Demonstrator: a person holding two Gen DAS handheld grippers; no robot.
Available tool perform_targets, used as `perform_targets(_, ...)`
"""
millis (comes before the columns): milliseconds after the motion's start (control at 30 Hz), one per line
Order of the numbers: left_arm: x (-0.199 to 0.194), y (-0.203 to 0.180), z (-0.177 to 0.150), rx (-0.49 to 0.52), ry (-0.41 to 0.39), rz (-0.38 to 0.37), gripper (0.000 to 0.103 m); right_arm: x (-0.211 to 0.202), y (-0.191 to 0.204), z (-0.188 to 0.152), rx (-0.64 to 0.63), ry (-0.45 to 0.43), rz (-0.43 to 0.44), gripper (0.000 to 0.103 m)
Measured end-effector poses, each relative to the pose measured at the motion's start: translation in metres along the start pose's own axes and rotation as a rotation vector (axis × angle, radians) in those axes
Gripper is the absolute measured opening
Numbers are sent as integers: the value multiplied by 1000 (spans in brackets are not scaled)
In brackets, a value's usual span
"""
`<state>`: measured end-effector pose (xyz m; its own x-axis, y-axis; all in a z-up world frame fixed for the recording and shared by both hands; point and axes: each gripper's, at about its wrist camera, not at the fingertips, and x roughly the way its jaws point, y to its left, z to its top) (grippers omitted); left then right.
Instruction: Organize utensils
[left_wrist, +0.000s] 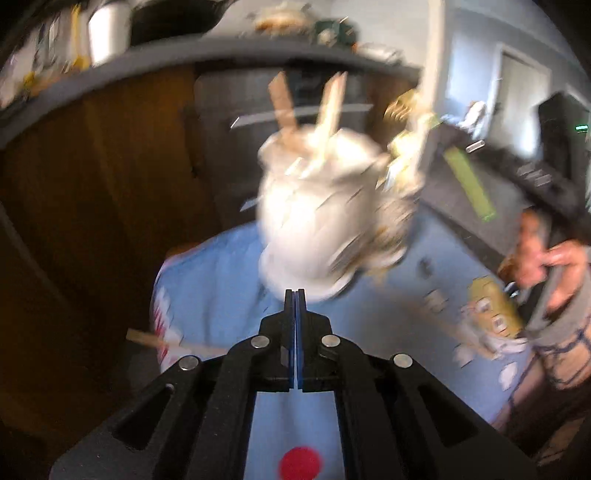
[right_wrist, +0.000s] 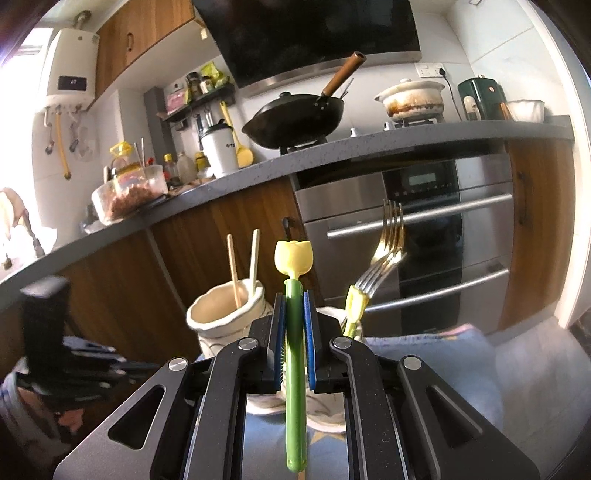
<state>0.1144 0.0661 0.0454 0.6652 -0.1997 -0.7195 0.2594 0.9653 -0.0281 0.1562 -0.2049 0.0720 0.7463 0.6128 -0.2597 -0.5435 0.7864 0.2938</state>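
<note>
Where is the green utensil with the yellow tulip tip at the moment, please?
In the right wrist view, the green tulip utensil stands upright, clamped in the right gripper, just right of the cream holder.

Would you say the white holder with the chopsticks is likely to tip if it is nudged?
Probably somewhat: the holder looks tall for its base, and the chopsticks stand well above its rim. It looks ceramic, so likely heavy but breakable. The cloth beneath may damp sliding.
</note>
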Motion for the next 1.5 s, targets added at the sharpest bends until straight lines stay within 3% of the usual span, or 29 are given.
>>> perform_targets(67, 10, 11, -9, -27, 40, 24, 3, -2, 1, -1, -3, 0, 4, 10)
perform_targets(200, 18, 29, -30, -70, 91, 48, 29, -3, 2, -4, -3, 6, -2, 10)
perform_targets(433, 32, 45, -38, -200, 121, 23, 41, -2, 1, -9, 8, 22, -9, 10)
perform_targets(567, 45, 51, -35, -290, 143, 35, 41, -4, 1, -9, 12, 20, -8, 10)
perform_targets(867, 76, 43, -20, -293, 173, 251, 41, -9, 3, -10, 6, 14, -1, 10)
perform_targets(933, 81, 41, -17, -284, 175, 289, 38, -10, 5, -11, 5, 12, 4, 10)
perform_targets(1000, 82, 41, -16, -292, 168, 309, 26, -13, 6, -12, 1, 9, 6, 10)
perform_targets(1333, 62, 50, -9, -289, 128, 310, 4, -21, 11, -11, 1, -4, 19, 10)
perform_targets(1500, 53, 63, -9, -310, 110, 294, 4, -21, 11, -11, 1, -4, 19, 10)
